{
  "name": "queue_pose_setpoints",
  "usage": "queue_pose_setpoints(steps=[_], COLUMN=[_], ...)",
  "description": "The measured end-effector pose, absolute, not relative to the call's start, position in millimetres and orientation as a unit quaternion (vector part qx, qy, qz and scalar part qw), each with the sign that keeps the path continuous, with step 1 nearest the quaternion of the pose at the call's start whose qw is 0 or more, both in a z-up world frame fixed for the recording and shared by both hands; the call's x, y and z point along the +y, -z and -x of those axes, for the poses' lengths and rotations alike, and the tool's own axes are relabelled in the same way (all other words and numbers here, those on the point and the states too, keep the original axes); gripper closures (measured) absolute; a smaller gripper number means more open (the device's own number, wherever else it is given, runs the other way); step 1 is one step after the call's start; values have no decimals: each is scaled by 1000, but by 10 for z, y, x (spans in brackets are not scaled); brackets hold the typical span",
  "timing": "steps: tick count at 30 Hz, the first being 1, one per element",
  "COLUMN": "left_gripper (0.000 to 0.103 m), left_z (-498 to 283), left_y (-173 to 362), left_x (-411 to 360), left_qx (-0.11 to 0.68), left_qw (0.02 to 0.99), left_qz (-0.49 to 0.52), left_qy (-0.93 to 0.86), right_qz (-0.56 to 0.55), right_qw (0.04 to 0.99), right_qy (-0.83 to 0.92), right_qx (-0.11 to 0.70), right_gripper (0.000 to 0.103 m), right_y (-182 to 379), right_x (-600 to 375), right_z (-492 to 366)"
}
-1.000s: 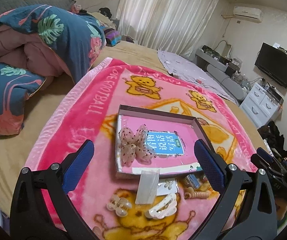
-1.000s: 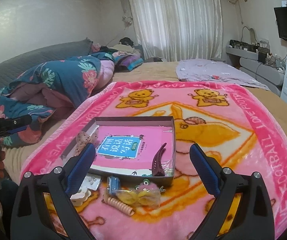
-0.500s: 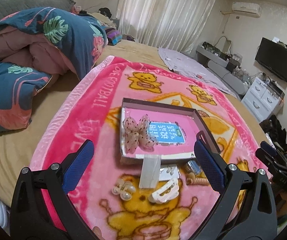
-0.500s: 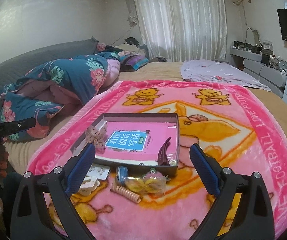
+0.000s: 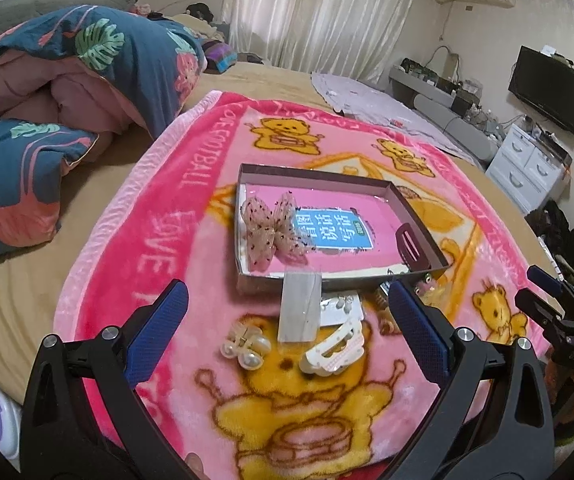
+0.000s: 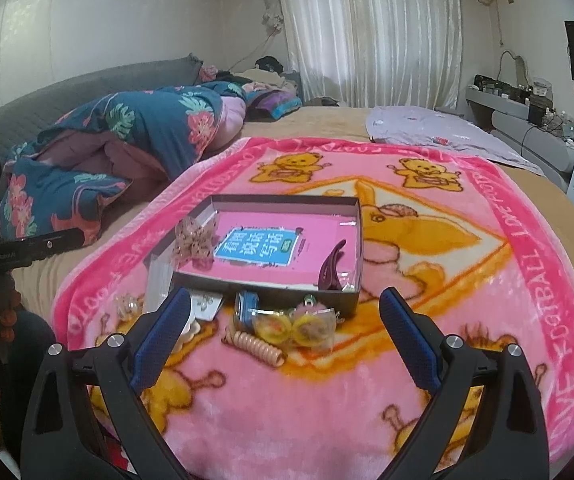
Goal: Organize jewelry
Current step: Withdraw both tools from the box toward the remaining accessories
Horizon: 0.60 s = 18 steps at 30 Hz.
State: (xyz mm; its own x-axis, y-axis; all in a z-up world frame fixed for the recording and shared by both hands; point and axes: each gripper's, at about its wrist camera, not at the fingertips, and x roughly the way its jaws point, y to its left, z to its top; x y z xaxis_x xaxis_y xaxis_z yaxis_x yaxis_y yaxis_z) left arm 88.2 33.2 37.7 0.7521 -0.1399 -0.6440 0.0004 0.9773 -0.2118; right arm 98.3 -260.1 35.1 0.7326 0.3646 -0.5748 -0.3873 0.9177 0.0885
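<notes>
Left wrist view showed the shallow box (image 5: 419, 216) lying on the pink blanket (image 5: 159, 240), with two pieces already inside: a dotted mesh bow (image 5: 273, 230) at its left end and a dark purple clip (image 5: 409, 242) at its right end. By my reading the sorting was only begun, since most of the pieces lay loose on the blanket in front of the box's near wall.

Going left to right along that near row: a pearl claw clip (image 5: 247, 346), a flat clear packet (image 5: 301, 310) leaning on the box wall, an earring card (image 5: 343, 306) half under it, and a white hair clip (image 5: 337, 348). Further right, seen better from the right wrist, lay a coiled hair tie (image 6: 257, 346), a small blue item (image 6: 247, 308) (too small to identify) and a wrapped yellow pair (image 6: 297, 328).

The left gripper (image 5: 285, 330) hovered with its fingers spread wide and nothing between them; the packet, pearl claw clip and white hair clip lay between the fingertips but below them, untouched. The right gripper (image 6: 285, 336) was likewise spread wide and empty, the coiled hair tie and the wrapped yellow pair lying between its fingers.
</notes>
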Motion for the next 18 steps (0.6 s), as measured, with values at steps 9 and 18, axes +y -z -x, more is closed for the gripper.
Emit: queue_pose_setpoints(steps=[9,18], left_gripper=[9,9], left_z=[-859,-940], left_y=[-258,-35], left_x=[285,189], left_qx=[365,393], left_qw=[925,915], left_qz=[97,82], left_qy=[41,44], right_qz=[36,43], right_qw=[916,906], right_qy=[-221,-227], right_qx=[334,354], right_gripper=[8,8], right_y=[-122,45], right_x=[-2448,-2358], right_z=[-915,-958])
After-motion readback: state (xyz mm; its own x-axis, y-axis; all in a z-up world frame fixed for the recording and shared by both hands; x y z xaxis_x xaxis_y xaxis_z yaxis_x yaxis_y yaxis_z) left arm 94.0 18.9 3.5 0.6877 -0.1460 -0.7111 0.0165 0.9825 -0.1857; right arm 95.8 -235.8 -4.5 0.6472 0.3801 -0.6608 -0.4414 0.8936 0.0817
